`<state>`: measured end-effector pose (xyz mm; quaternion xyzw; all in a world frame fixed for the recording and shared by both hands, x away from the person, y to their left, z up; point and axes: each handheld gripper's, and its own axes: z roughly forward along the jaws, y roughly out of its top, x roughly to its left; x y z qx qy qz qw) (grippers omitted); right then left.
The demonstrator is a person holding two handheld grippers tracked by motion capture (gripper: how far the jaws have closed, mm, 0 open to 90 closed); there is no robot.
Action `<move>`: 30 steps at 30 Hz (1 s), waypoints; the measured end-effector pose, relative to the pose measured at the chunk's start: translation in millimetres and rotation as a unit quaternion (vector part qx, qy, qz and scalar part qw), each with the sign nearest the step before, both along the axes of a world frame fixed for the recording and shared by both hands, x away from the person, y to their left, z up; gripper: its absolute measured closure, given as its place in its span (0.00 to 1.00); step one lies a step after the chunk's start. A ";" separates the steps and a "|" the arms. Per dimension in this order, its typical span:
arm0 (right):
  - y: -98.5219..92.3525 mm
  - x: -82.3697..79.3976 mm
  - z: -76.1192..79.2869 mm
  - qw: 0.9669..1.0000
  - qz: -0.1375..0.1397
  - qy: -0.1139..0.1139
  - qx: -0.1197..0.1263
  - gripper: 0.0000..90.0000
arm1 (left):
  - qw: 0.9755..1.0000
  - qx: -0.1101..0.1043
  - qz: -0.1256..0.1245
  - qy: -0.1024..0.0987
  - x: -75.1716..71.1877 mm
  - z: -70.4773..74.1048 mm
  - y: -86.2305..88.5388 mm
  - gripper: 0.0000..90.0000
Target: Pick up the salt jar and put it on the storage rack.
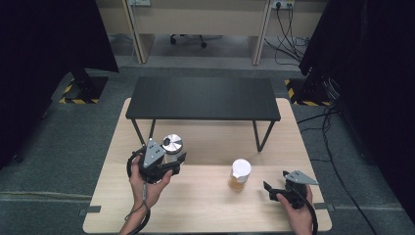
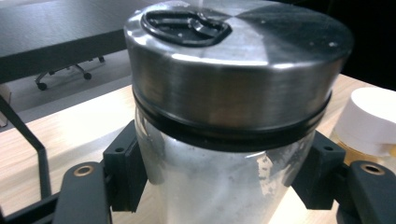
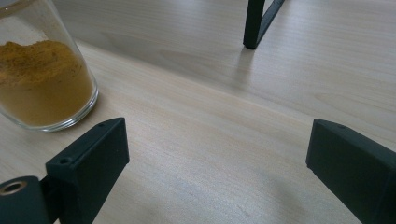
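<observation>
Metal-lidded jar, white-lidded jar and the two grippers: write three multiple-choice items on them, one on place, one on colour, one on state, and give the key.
1. Where does the white-lidded jar stand?
A. On the black shelf
B. On the wooden table, between the two grippers
C. On the floor

2. What colour is the powder in the white-lidded jar?
A. Green
B. White
C. Orange-brown

3. How do the left gripper's jaws stand?
A. Shut on the metal-lidded jar
B. Open over bare table
C. Shut on a cable

Key: 1 B, the high view shows it on the table between the left gripper and the right gripper. 2 C, the right gripper view shows orange-brown powder. 3 A, the left gripper view shows both jaws pressed on the metal-lidded jar below its lid.
</observation>
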<state>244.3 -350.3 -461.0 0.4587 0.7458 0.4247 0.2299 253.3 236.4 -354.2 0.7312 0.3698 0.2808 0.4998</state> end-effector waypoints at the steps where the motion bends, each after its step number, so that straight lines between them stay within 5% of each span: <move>1: -0.1 0.2 0.1 1.000 0.000 0.001 0.000 0.07 | 1.000 0.000 0.001 -0.001 1.2 1.9 0.5 0.35; 16: -0.6 0.1 -0.1 1.000 0.001 0.000 0.001 0.07 | 0.999 0.011 0.034 -0.027 21.8 54.4 4.3 0.35; 30: -1.3 0.4 -0.2 1.000 0.001 0.001 0.004 0.07 | 0.997 0.002 0.066 -0.037 47.0 79.3 4.3 0.35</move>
